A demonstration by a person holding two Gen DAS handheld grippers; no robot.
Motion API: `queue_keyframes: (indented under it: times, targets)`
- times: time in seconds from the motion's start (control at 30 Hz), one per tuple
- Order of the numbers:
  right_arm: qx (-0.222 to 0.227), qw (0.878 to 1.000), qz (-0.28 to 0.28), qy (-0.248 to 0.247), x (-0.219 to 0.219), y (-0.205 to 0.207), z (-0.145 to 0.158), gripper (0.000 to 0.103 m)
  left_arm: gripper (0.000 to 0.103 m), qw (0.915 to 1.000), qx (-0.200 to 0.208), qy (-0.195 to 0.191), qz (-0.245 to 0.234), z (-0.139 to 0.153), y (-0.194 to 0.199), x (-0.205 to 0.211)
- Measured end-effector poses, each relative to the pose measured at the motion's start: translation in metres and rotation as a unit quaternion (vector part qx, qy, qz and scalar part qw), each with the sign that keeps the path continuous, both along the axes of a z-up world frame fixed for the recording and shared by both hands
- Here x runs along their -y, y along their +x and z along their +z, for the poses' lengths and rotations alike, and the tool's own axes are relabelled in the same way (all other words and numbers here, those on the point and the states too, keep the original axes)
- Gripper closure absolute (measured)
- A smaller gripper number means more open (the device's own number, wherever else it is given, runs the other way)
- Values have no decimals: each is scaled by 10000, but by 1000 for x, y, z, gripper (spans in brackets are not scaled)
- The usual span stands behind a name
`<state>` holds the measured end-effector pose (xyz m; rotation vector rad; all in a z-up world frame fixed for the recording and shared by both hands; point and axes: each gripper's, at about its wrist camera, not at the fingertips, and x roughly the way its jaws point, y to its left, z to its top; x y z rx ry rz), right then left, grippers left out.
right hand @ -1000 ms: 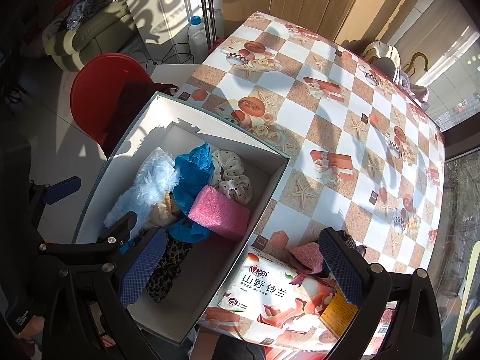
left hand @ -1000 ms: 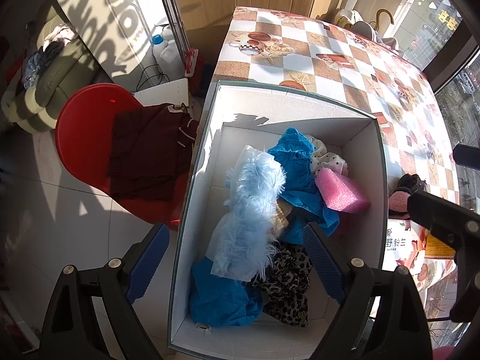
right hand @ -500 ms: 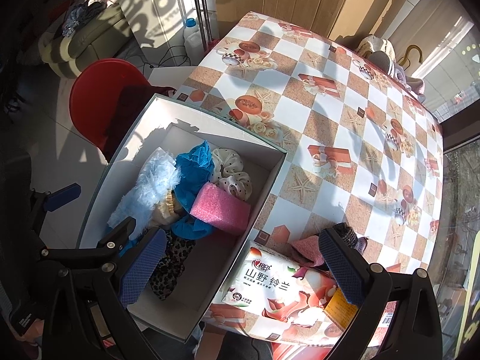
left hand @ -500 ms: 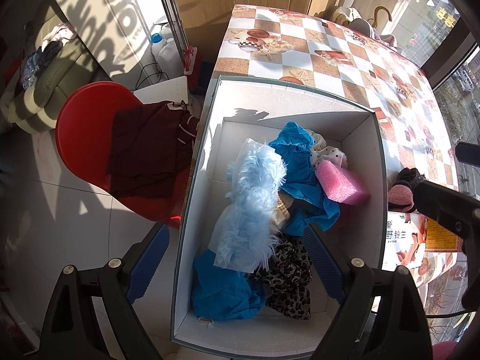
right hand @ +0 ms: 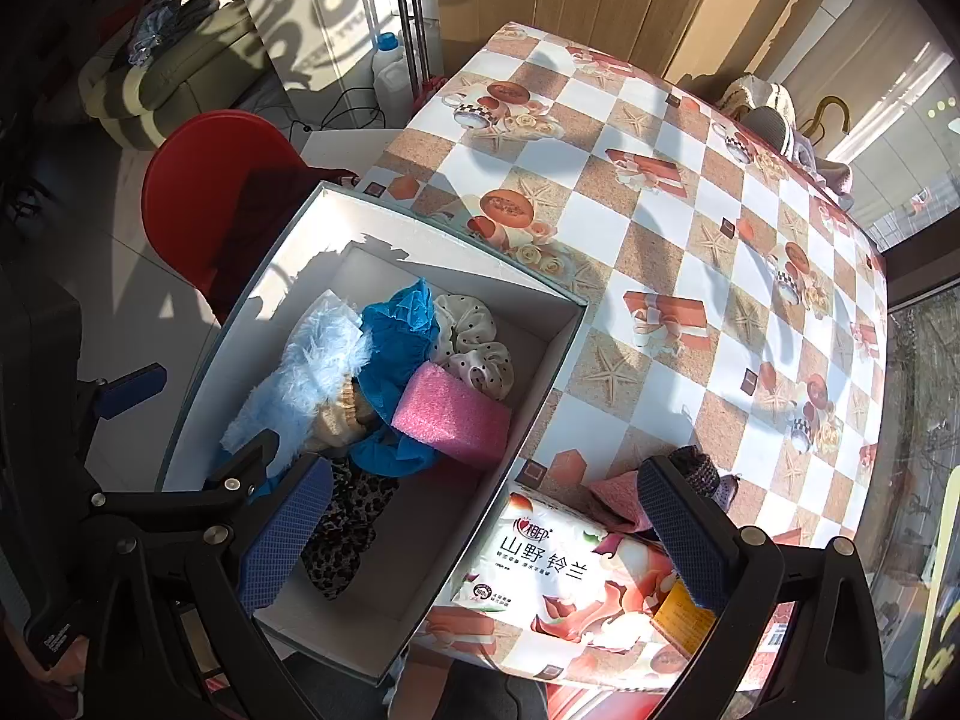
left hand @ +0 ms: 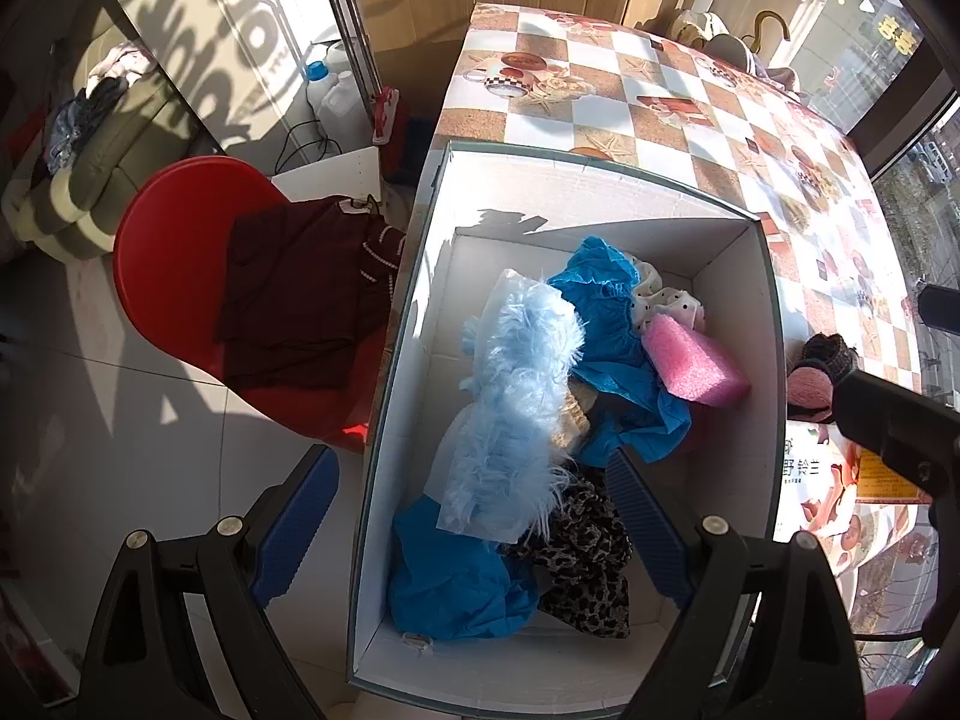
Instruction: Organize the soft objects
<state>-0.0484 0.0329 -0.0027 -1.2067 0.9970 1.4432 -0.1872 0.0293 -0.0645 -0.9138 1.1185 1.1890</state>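
A white box (left hand: 600, 192) (right hand: 432, 228) sits on the table's near left corner. It holds a light blue furry piece (left hand: 516, 396) (right hand: 306, 372), blue cloth (left hand: 606, 324) (right hand: 396, 330), a pink foam block (left hand: 696, 360) (right hand: 450, 414), a dotted white scrunchie (right hand: 480, 348) and leopard fabric (left hand: 588, 564) (right hand: 342, 534). Right of the box lie a tissue pack (right hand: 576, 576) and a pink and dark knit item (left hand: 816, 372) (right hand: 624, 498). My left gripper (left hand: 474, 534) is open and empty above the box. My right gripper (right hand: 480, 540) is open and empty above the box edge and tissue pack.
The checkered tablecloth (right hand: 690, 240) stretches to the far right. A red chair (left hand: 174, 258) with dark red clothing (left hand: 300, 294) stands left of the box. A sofa (right hand: 168, 78) and bottles (left hand: 336, 102) stand beyond on the floor.
Both grippers have drifted up and back slightly, so the box and table show a bit further off. Nothing in the box has moved.
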Motion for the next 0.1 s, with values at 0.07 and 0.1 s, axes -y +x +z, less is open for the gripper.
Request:
queue_keyframes:
  times: [0.07,0.1]
  targets:
    - [4,10000,7,-5,0,0,-1,1,10,9998,180,101,-76,5,-1,2]
    - [0,10000,2,-8,0,0,-1,1,10,9996,256,92,-102,6,-1,1]
